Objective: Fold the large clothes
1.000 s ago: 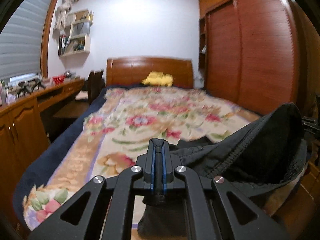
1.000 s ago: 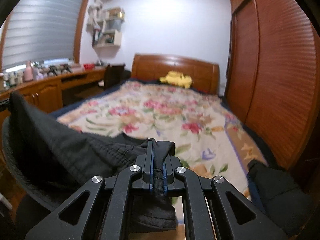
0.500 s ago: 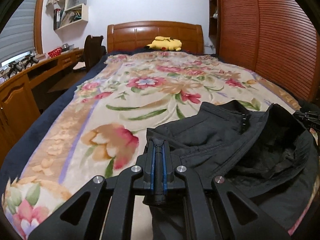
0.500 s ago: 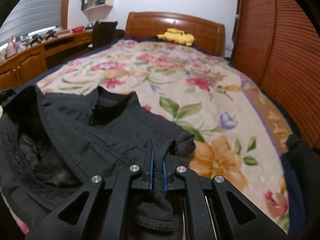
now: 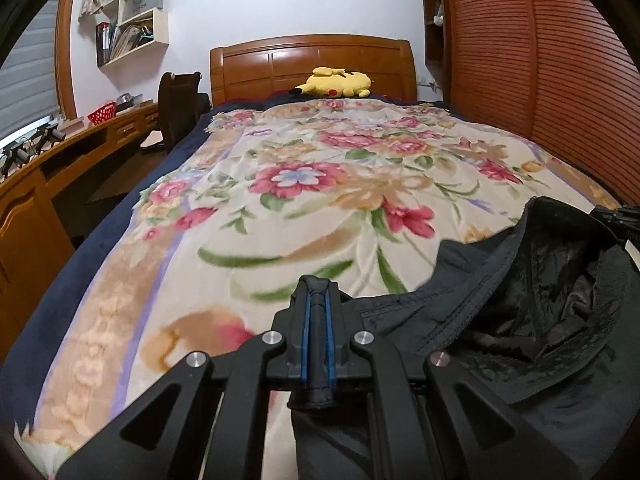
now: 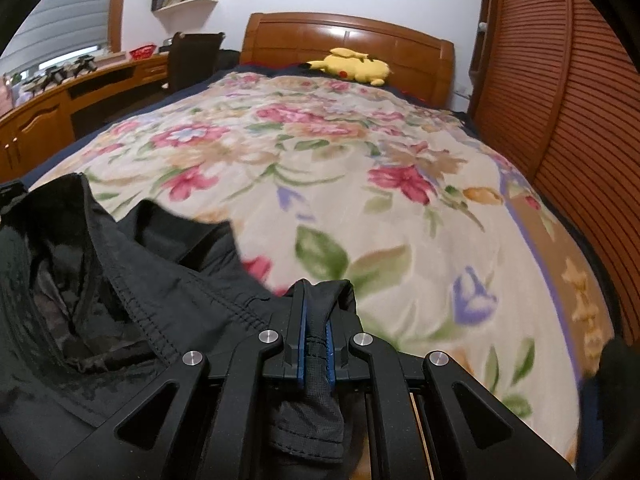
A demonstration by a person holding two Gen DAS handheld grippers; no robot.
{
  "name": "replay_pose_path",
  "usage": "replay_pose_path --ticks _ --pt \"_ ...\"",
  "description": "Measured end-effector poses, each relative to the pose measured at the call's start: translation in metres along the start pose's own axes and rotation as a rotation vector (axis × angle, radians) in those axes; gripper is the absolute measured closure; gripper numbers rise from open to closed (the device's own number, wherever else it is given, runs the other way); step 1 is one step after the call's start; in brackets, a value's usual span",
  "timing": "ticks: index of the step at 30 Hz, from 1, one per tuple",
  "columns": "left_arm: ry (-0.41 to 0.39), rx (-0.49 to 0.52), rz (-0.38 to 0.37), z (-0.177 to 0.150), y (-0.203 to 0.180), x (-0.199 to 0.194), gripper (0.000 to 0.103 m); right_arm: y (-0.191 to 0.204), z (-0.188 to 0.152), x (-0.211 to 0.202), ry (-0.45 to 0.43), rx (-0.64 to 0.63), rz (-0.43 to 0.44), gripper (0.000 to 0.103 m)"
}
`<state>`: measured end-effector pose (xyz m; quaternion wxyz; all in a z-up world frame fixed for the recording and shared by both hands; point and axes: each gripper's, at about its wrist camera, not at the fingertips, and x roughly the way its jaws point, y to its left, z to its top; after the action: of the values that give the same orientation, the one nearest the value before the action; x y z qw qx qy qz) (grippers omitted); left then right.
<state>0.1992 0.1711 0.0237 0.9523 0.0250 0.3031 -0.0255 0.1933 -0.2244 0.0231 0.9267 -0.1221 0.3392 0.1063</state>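
Claws, left (image 5: 316,300) and right (image 6: 316,304), level, apparently pinching black garment (image 5: 520,300) over bedspread (image 5: 320,200).

Even indoor light, strong fisheye bending and dark vignette at edges, near floral blanket (image 5: 224,320) motion-blurred.

right tool (image 6: 315,320) pinching black garment (image 6: 132,280), floral bedspread (image 6: 360,168)

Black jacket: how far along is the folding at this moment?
Done: no fold shows yet. In hand: the left gripper and right gripper each pinch an edge of the black jacket, held open over the floral blanket. Left: laying it flat and every fold.
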Motion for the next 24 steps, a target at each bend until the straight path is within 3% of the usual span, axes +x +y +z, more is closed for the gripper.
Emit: replay_pose_path --ticks 6,10,11,13,15,24 --pt "0.024 -0.020 -0.019 0.000 0.002 0.009 0.095 0.000 0.007 0.033 0.053 0.005 -0.025 0.098" --pt "0.020 0.028 -0.036 -0.011 -0.003 -0.006 0.085 0.000 0.002 0.029 0.068 0.011 -0.029 0.089" --pt "0.019 0.033 -0.038 -0.014 -0.004 -0.013 0.083 -0.001 0.002 0.024 0.059 0.019 -0.030 0.083" --pt "0.018 0.040 -0.056 -0.020 -0.007 -0.027 0.078 -0.004 0.001 0.010 0.028 0.037 -0.038 0.038" --pt "0.021 0.043 -0.077 -0.026 -0.009 -0.044 0.072 -0.009 0.001 -0.011 -0.007 0.070 -0.029 0.028" --pt "0.054 0.036 -0.108 -0.077 -0.025 -0.104 0.067 0.000 -0.045 -0.073 -0.012 0.053 -0.009 0.027"
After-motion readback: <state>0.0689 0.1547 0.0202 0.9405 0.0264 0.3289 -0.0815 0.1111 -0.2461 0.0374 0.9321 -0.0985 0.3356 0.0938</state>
